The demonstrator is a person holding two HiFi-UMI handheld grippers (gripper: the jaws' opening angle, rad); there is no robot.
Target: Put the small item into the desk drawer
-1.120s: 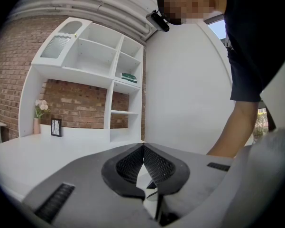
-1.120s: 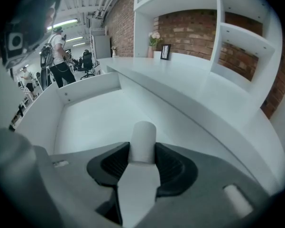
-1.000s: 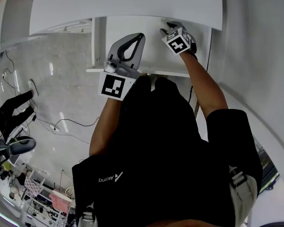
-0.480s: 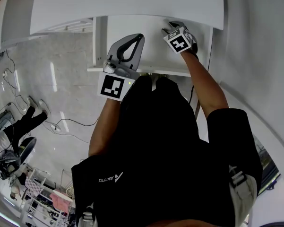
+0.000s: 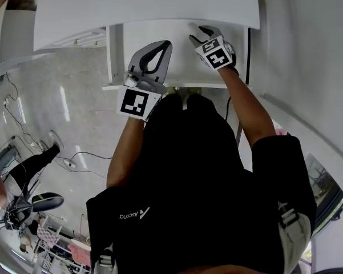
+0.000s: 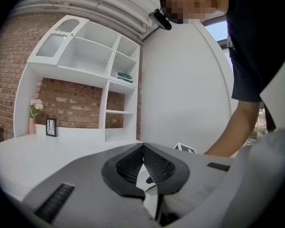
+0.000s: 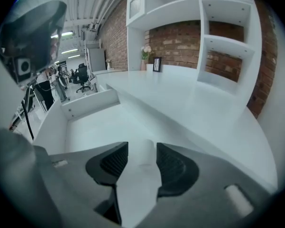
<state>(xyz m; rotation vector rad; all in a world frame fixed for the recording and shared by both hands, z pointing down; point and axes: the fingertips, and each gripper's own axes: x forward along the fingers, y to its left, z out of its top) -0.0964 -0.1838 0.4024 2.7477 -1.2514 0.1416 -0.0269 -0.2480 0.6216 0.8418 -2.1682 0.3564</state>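
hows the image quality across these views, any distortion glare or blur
Head view: heavy fisheye bends the edge of the desk, and light streaks glare off the glossy floor. Left gripper view: a dark round vignette frames the picture, and the uprights of the shelf unit bow. Right gripper view: the white drawer against the white desk gives low contrast, and the ceiling lights blow out.
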